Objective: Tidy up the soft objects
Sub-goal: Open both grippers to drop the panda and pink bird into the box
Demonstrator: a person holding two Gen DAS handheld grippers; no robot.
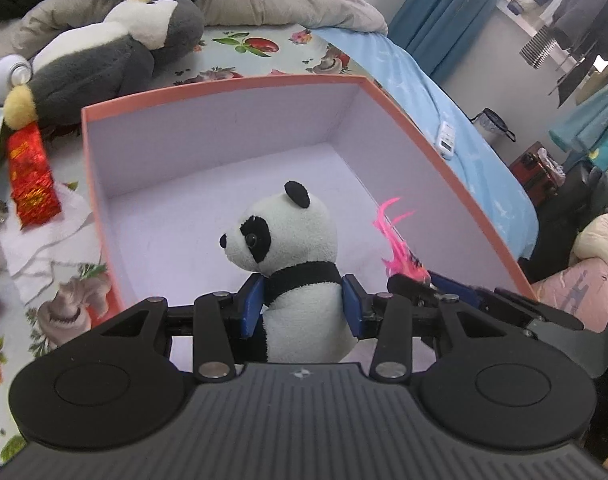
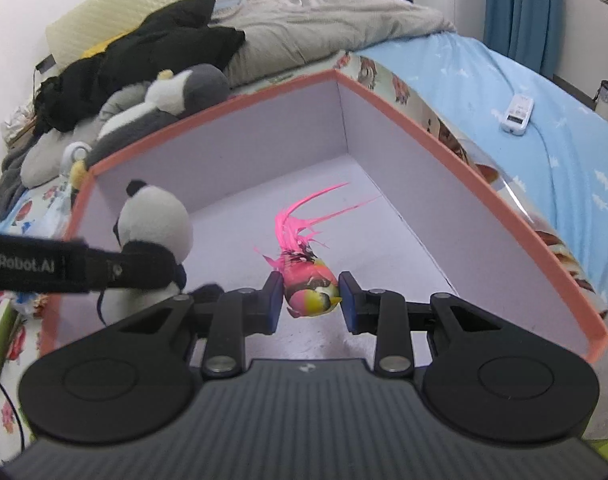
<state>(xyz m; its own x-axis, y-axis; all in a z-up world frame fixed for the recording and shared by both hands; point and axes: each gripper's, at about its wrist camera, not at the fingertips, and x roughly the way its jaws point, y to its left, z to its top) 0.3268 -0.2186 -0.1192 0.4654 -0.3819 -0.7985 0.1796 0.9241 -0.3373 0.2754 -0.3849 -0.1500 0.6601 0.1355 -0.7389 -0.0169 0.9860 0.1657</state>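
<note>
Your left gripper (image 1: 303,306) had its jaws clamped on the panda plush (image 1: 294,264), upright over the pink-rimmed box (image 1: 224,88) on the bed (image 1: 444,92). Your right gripper (image 2: 310,300) pinched the pink feathered bird toy (image 2: 308,284) just above the box floor.

The left tool (image 1: 303,307) clamps a panda plush (image 1: 294,264) upright at its neck, over the near end of the orange-rimmed box (image 1: 224,84). Pink feathers (image 1: 396,236) show right, at the right tool (image 1: 444,288).
</note>
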